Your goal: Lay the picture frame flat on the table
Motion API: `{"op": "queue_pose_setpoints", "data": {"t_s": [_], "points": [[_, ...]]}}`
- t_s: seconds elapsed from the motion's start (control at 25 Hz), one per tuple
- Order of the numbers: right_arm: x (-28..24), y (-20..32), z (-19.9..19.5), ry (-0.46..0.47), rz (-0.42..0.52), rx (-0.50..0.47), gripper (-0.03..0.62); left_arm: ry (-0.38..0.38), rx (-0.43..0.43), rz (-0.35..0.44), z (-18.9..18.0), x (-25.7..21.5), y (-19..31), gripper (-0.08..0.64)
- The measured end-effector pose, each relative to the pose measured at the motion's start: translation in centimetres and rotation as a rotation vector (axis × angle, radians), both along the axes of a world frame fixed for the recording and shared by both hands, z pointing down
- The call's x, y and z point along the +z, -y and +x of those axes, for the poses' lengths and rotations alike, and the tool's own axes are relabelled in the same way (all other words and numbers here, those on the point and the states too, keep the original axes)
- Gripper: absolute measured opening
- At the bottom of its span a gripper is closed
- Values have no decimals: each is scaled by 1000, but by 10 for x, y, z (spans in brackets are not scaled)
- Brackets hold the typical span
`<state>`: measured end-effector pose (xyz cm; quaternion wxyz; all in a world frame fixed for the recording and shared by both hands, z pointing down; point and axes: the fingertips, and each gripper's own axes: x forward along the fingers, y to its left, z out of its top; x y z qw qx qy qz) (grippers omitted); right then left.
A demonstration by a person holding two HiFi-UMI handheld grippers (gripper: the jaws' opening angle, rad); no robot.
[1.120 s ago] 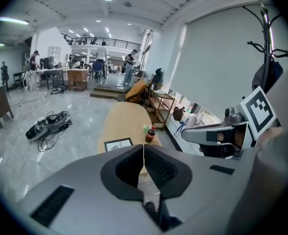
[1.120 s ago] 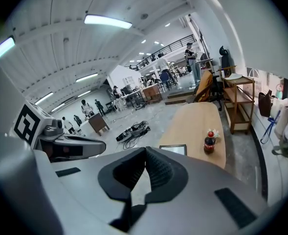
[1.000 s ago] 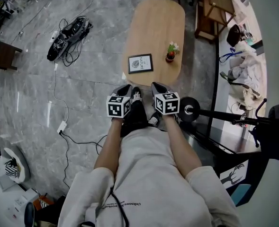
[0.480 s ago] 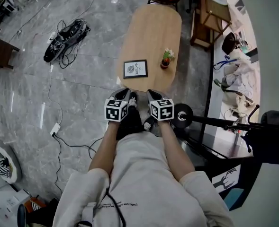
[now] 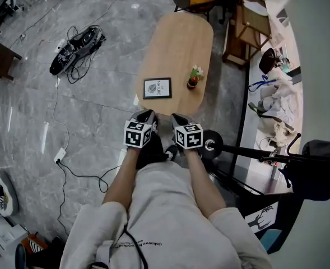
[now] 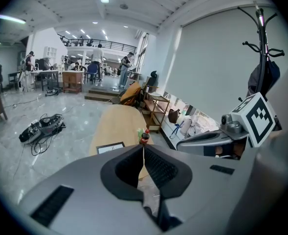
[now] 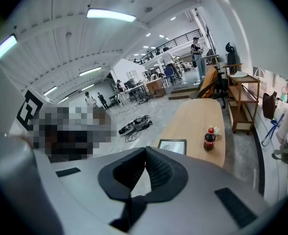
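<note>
A black picture frame (image 5: 157, 88) with a white print is on the near end of the oval wooden table (image 5: 179, 43), its face towards me; I cannot tell whether it stands or lies flat. It also shows in the left gripper view, picture frame (image 6: 110, 148), and in the right gripper view, picture frame (image 7: 172, 146). My left gripper (image 5: 148, 115) and right gripper (image 5: 179, 117) are side by side near my body, short of the table's near edge. The left gripper (image 6: 143, 147) is shut and holds nothing, and so is the right gripper (image 7: 145, 150).
A small red-capped bottle (image 5: 193, 81) stands right of the frame. A bundle of black cables (image 5: 78, 43) lies on the grey floor to the left. A black stand's round foot (image 5: 209, 145) is just right of my right hand. A wooden shelf (image 5: 249, 21) flanks the table's far right.
In the head view the table and frame have slid lower and to the left, nearer to the grippers. Both grippers stay shut and side by side.
</note>
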<state>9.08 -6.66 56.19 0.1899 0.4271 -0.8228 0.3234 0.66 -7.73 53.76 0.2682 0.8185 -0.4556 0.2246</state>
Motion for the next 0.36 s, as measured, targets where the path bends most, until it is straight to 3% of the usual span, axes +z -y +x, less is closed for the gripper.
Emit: {"op": "queue_pose_setpoints", "data": {"t_s": [0.36], "points": [[-2,7,-14,19,0,-14,31,-2,18,-3,-2,-3,5,25]]}}
